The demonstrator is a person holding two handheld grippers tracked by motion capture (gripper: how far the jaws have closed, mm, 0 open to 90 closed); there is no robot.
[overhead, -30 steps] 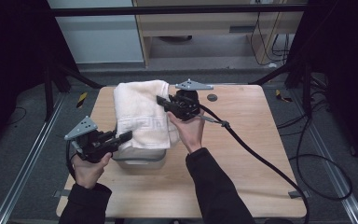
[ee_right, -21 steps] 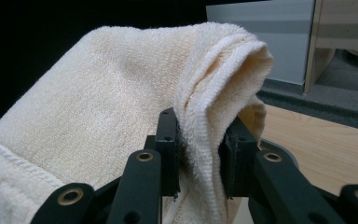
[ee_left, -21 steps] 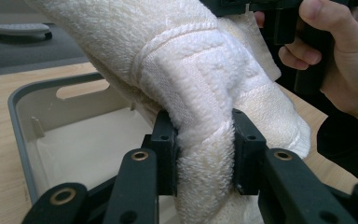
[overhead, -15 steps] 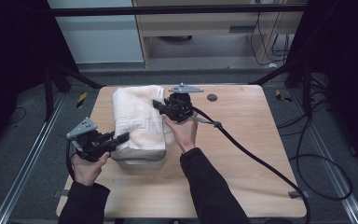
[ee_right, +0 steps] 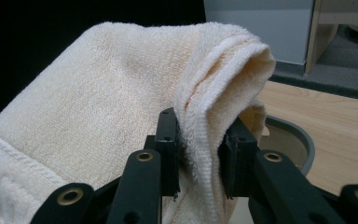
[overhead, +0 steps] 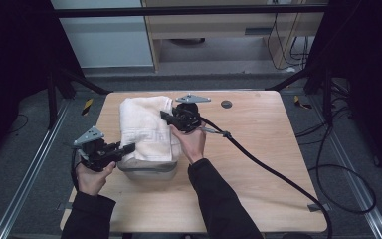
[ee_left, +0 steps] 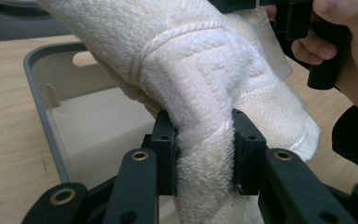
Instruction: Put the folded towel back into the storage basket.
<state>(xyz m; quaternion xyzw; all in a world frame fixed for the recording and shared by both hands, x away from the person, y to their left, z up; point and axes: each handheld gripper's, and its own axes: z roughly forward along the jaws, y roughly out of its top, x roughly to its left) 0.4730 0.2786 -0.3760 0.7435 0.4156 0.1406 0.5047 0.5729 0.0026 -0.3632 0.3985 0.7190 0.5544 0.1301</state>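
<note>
Cream terry towel, folded, stretched between my two grippers above a grey plastic bin on the wooden table. High view: my left gripper grips the towel's near end, just over the bin's near-left edge; my right gripper grips the far end, right side. The towel drapes across the bin, hiding most of it. Black cable trails off right across the table.

Left gripper view: my jaws are clenched on a thick twisted fold of the towel, woven border band showing above the pads. Bin open below, pale inside. My right hand sits at upper right.

Right gripper view: jaws clamped on the doubled towel edge, cloth bulging above them. Rounded bin rim to the right, table beyond.
</note>
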